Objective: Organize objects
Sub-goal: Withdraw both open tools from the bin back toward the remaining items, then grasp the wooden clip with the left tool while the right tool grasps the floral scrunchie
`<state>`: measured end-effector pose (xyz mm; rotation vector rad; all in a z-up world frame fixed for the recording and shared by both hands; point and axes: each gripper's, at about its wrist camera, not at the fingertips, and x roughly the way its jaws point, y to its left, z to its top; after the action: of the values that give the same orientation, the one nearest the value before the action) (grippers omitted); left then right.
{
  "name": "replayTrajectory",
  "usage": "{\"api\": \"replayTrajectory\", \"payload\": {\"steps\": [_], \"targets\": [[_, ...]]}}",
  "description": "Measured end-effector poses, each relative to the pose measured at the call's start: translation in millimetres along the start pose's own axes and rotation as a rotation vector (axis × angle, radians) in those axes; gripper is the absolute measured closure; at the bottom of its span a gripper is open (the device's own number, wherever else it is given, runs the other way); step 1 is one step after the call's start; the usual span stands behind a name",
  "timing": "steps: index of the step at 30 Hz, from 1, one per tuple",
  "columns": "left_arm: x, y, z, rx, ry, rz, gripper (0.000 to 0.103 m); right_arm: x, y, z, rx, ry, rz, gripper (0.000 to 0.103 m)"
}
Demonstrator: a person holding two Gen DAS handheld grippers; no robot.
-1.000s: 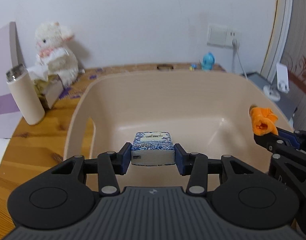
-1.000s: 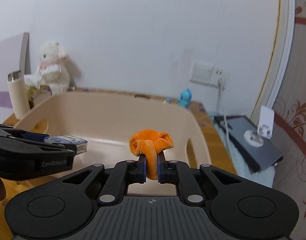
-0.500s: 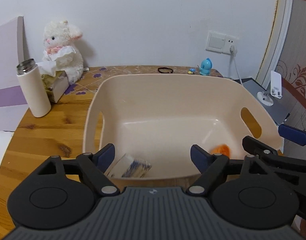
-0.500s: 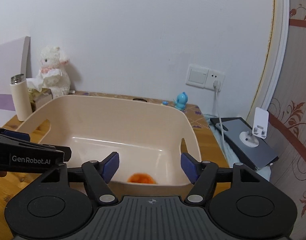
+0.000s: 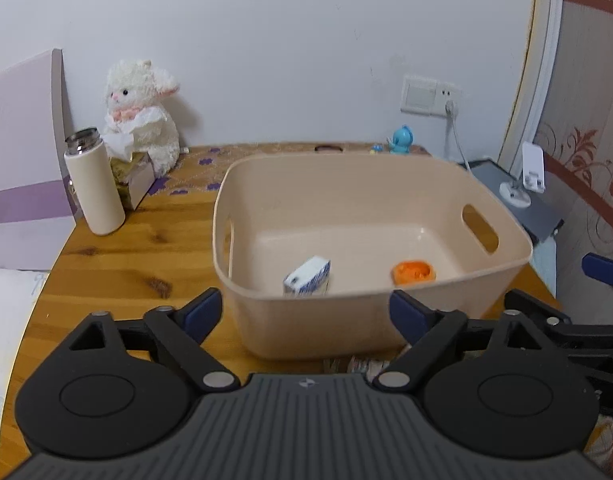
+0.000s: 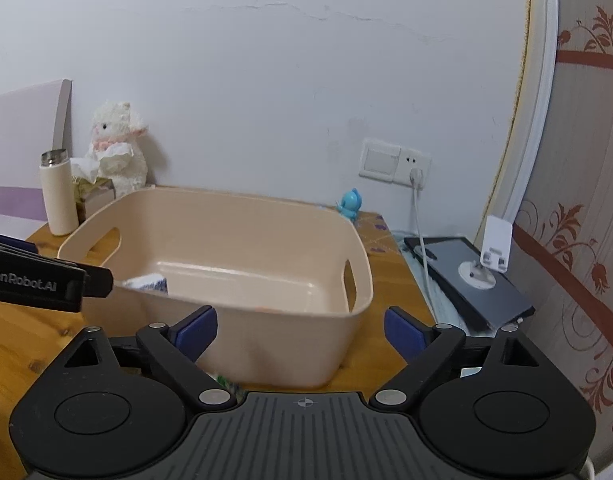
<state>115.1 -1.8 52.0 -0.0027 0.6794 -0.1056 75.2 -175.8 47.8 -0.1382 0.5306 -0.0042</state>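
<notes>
A beige plastic tub (image 5: pixel 502 268) stands on the wooden table; it also shows in the right wrist view (image 6: pixel 362 280). Inside lie a small blue-and-white patterned box (image 5: pixel 308 277), leaning on its side, and an orange cloth bundle (image 5: pixel 412 271). The box's top shows in the right wrist view (image 6: pixel 148 282). My left gripper (image 5: pixel 306 314) is open and empty, just in front of the tub's near wall. My right gripper (image 6: pixel 300 328) is open and empty, in front of the tub's near right corner.
A cream thermos (image 5: pixel 93 184), a tissue box (image 5: pixel 136 174) and a white plush lamb (image 5: pixel 140 116) stand at the back left. A blue figurine (image 5: pixel 402 140) and a hair band (image 5: pixel 328 148) lie behind the tub. A tablet with white stand (image 6: pixel 478 272) lies right.
Both grippers opened and dropped their loads into the tub: the patterned box from the left, the orange cloth from the right. Both then pulled back and up from the tub.
</notes>
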Motion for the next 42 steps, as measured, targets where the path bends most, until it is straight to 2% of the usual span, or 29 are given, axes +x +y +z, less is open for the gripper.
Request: {"api": "replayTrajectory", "payload": {"steps": [2,10,24,27,31,34,36,37,38,39,40,41,42], "targets": [[1.0,3.0,-6.8,0.002,0.014,0.009,0.011,-0.1,-0.7,-9.4,0.007,0.017,0.003,0.007],[17.7,8.2,-34.6,0.015,0.091,0.013,0.011,13.2,3.7,-41.4,0.01,0.12,0.016,0.006],[75.2,18.4,-70.7,0.048,0.217,-0.018,0.011,48.9,10.5,-73.4,0.039,0.256,0.073,0.005],[83.6,18.6,-76.2,0.058,0.234,-0.04,0.013,55.5,12.1,-77.9,0.053,0.274,0.094,0.005],[85.3,12.1,-79.5,0.104,0.201,-0.043,0.018,62.0,14.4,-81.8,0.077,0.284,0.115,0.008],[84.6,9.1,-78.6,0.12,0.183,-0.062,0.03,64.7,14.1,-83.6,0.104,0.288,0.143,0.018],[83.1,7.1,-78.1,0.132,0.17,-0.081,0.047,63.4,15.0,-83.6,0.106,0.279,0.155,0.026],[82.5,5.6,-78.0,0.136,0.168,-0.092,0.051,62.2,16.5,-82.9,0.099,0.275,0.159,0.039],[81.4,4.2,-77.8,0.14,0.166,-0.108,0.06,61.0,18.4,-82.2,0.092,0.272,0.162,0.05],[81.0,2.9,-77.7,0.142,0.167,-0.121,0.07,60.0,20.0,-81.8,0.086,0.271,0.164,0.056],[80.3,1.5,-77.8,0.145,0.169,-0.133,0.075,59.2,21.8,-81.5,0.081,0.269,0.165,0.066],[79.7,0.2,-77.9,0.147,0.172,-0.146,0.087,57.9,23.0,-81.8,0.079,0.267,0.165,0.077],[79.1,-0.6,-77.9,0.145,0.176,-0.157,0.091,56.6,23.8,-82.3,0.08,0.266,0.165,0.083]]}}
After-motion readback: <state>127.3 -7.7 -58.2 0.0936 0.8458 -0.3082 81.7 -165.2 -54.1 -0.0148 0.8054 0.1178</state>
